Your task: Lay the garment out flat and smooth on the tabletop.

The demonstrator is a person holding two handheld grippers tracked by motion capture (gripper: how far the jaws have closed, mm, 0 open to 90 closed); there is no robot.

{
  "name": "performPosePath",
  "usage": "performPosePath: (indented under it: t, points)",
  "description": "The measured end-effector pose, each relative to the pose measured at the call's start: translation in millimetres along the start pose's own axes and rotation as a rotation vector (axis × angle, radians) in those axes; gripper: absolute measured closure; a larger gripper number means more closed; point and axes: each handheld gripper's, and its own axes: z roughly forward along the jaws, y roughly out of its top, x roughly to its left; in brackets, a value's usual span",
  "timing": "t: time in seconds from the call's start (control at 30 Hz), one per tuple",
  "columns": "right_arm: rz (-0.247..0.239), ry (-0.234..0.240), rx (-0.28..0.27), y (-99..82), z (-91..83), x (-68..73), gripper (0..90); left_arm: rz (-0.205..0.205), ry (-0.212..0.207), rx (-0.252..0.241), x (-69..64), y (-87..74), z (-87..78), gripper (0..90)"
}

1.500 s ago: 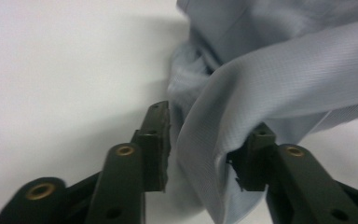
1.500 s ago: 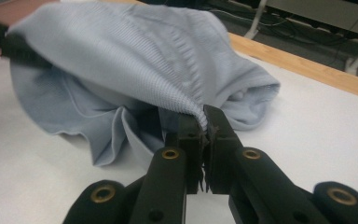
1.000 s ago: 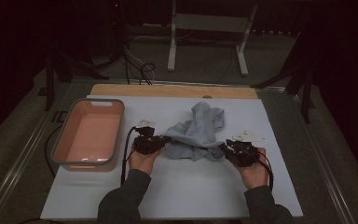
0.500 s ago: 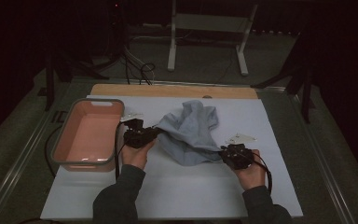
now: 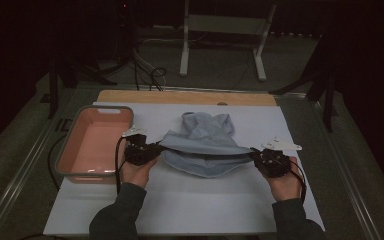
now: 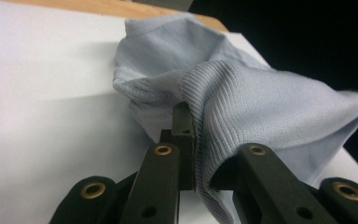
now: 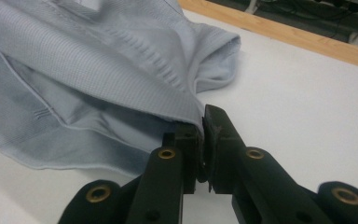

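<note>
The left hand-held gripper (image 5: 156, 148) and the right hand-held gripper (image 5: 256, 152), whose jaws have just been closing, each clamp an end of the pale blue garment (image 5: 203, 144), pulling its near edge taut to spread it. The rest trails toward twelve o'clock on the white table (image 5: 190, 200), and the pink bin (image 5: 94, 142) waits at nine o'clock.

the high view is dim, its upper half and corners nearly black. both gripper views are brighter; the near jaws are slightly soft, soft shadows under cloth folds.
</note>
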Motion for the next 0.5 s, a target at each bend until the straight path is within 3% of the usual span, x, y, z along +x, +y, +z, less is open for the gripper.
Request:
performPosePath:
  t: [0.5]
  points:
    - [-0.039, 0.041, 0.017, -6.8, -10.3, 1.1, 80.8, 0.056, -0.040, 0.054, -12.6, -22.2, -16.1, 81.5]
